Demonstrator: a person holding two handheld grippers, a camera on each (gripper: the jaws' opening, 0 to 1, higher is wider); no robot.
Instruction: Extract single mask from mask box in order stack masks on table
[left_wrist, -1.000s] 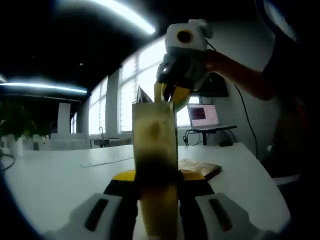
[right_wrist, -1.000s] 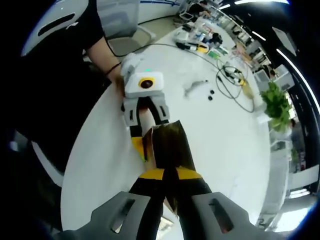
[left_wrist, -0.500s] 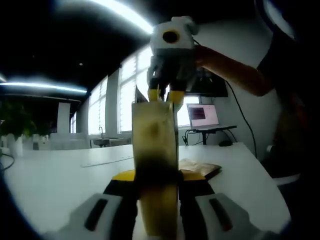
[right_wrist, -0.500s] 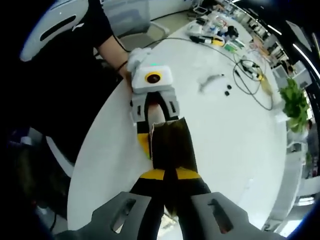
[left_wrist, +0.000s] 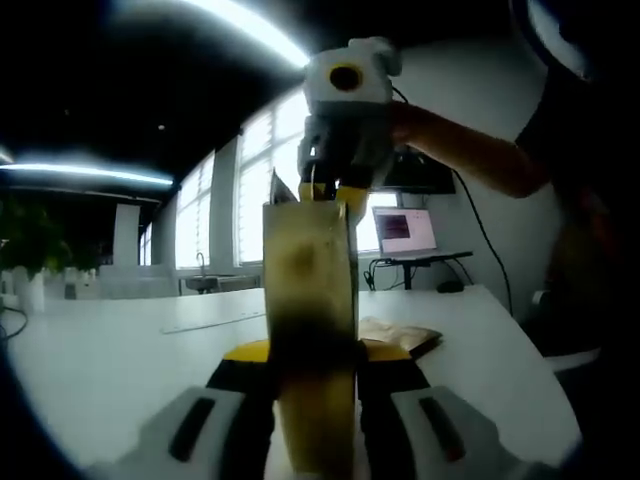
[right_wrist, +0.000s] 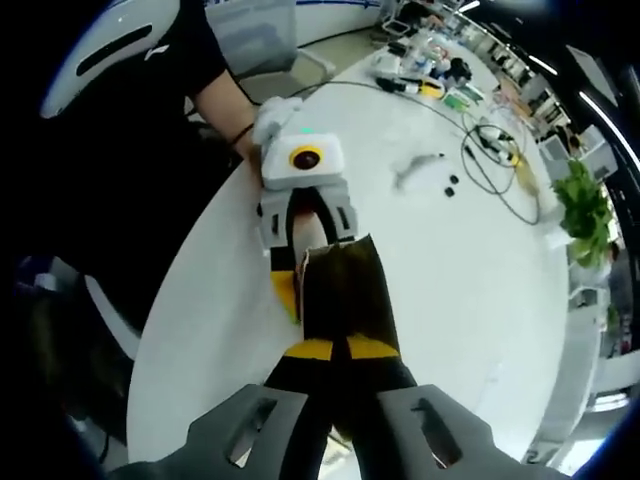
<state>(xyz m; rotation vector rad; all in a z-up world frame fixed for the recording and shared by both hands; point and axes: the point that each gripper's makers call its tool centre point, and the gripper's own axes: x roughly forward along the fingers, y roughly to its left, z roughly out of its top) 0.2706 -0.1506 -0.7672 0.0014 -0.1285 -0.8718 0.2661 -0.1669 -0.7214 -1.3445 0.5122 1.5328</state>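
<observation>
- Left claw (left_wrist: 312, 370) pinches the upright mask box (left_wrist: 308, 300) on the white bench (left_wrist: 120, 350).
- Right claw (right_wrist: 343, 352) is pressed together at the box's top.

Your mask box (left_wrist: 310, 330) reads tan-yellow w/ a dark smudged band in the left gripper view, dark brown (right_wrist: 345, 295) in the right gripper view. Left gripper (right_wrist: 300, 255) — white body, black arms, yellow tips; right gripper (left_wrist: 330, 190) same scheme — white w/ yellow tips. Table (right_wrist: 450, 300) white. Plant (right_wrist: 585, 215) green. Your sleeve (right_wrist: 150, 60) black w/ a white stripe. Flat packet (left_wrist: 400, 335) on the table is brown.
</observation>
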